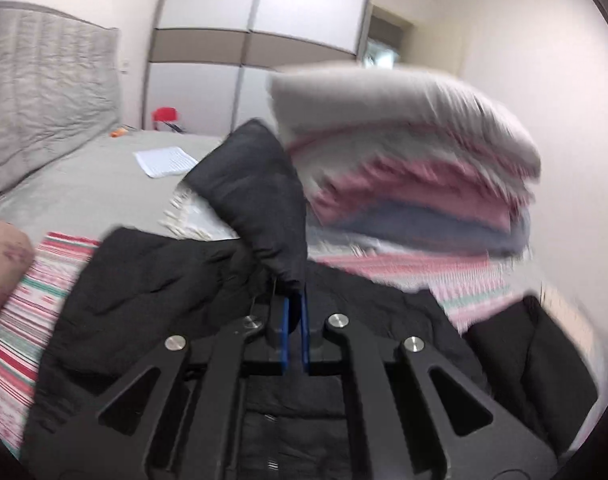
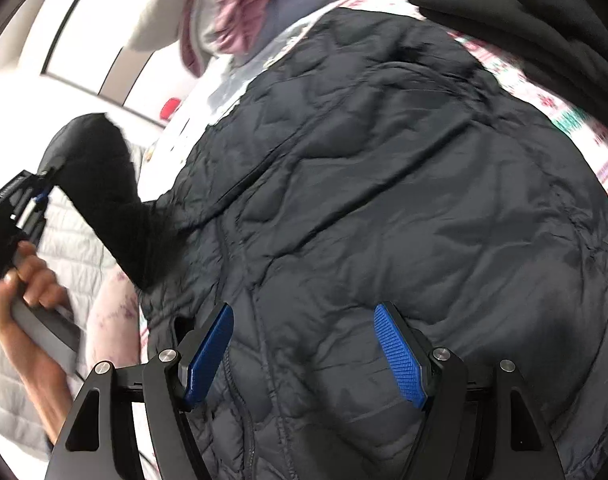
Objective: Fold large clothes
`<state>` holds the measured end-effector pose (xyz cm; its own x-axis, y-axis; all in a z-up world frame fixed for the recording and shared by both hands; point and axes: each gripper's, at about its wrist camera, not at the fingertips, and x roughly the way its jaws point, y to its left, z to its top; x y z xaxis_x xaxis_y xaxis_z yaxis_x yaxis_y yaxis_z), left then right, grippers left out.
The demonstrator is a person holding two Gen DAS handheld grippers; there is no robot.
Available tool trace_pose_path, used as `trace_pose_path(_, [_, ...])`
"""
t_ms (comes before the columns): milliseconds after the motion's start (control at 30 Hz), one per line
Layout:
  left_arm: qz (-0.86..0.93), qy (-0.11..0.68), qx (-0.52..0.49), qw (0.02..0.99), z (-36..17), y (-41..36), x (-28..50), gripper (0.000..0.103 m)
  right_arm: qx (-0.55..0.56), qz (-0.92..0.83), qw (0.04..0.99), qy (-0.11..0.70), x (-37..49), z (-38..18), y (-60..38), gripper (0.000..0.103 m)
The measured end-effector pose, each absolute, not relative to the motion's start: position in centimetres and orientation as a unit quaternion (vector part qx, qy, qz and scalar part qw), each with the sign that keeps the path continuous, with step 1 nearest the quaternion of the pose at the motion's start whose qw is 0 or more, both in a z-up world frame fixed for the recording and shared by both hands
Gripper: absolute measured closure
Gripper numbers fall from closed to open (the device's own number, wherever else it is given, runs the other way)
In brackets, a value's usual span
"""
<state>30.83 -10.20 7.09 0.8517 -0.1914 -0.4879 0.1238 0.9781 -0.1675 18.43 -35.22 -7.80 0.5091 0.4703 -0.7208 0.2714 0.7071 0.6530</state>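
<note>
A black quilted puffer jacket [image 2: 383,208] lies spread front-up on a striped, patterned blanket [image 1: 32,304] that covers the near part of the bed [image 1: 84,184], its zipper line running toward the near edge; flat like this, the body can serve as the base onto which the sleeves are turned. The left gripper [image 1: 295,332] has its blue pads pressed together on the cuff end of one sleeve [image 1: 256,196], which stands lifted in an arch above the jacket's body, apparently so that it can be carried across and laid over the chest instead of dragged. In the right wrist view this same gripper [image 2: 40,196] shows at the left edge, held in the person's hand [image 2: 28,292], with the sleeve [image 2: 104,184] rising from the shoulder to its tips. The right gripper [image 2: 304,350] hangs close over the lower front of the jacket with its fingers spread wide and nothing between them; it seems placed to pin the body down or to take the hem next. The other sleeve [image 1: 531,364] lies out toward the right edge of the blanket, not yet turned in. Behind the jacket, toward the far side of the bed, sits a stack of folded clothes [image 1: 407,164], blurred, kept off the working area. By this showing the fold is at an early step.
</note>
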Motion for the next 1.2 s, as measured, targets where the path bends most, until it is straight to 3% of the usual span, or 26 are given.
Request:
trace_pose_path(133, [-0.087,0.333,-0.045,0.938,1.9,-14.5,32.5,0.093,0.399,0.059,0.778,0.482,18.2,-7.9,-36.7,0.029])
trace_pose_path(300, [-0.090,0.406,-0.061,0.908,-3.0,-15.3,33.0,0.061,0.411,0.060,0.771,0.482,18.2,-8.1,-37.6,0.029])
trace_pose_path(367, [-0.088,0.410,-0.064,0.905,-3.4,-14.8,32.3,0.041,0.411,0.064,0.771,0.482,17.6,-8.0,-37.9,0.029])
trace_pose_path(400, [-0.085,0.409,-0.058,0.907,-3.3,-14.7,31.9,0.038,0.410,0.065,0.772,0.482,17.6,-7.9,-38.0,0.029])
trace_pose_path(767, [-0.070,0.429,-0.071,0.898,-0.9,-7.8,25.6,0.036,0.404,0.050,0.776,0.481,17.6,-7.8,-38.3,0.029])
trace_pose_path(867, [-0.020,0.433,-0.051,0.900,0.2,-4.4,21.7,0.023,0.390,0.045,0.783,0.484,17.7,-7.8,-38.0,0.029])
trace_pose_path(967, [0.013,0.436,-0.071,0.897,0.6,-0.7,18.5,0.021,0.371,0.038,0.788,0.491,18.0,-7.8,-37.2,0.029])
trace_pose_path(1200, [0.087,0.458,-0.125,0.876,-3.0,7.8,13.2,0.021,0.334,0.042,0.799,0.497,17.7,-7.5,-36.3,0.029])
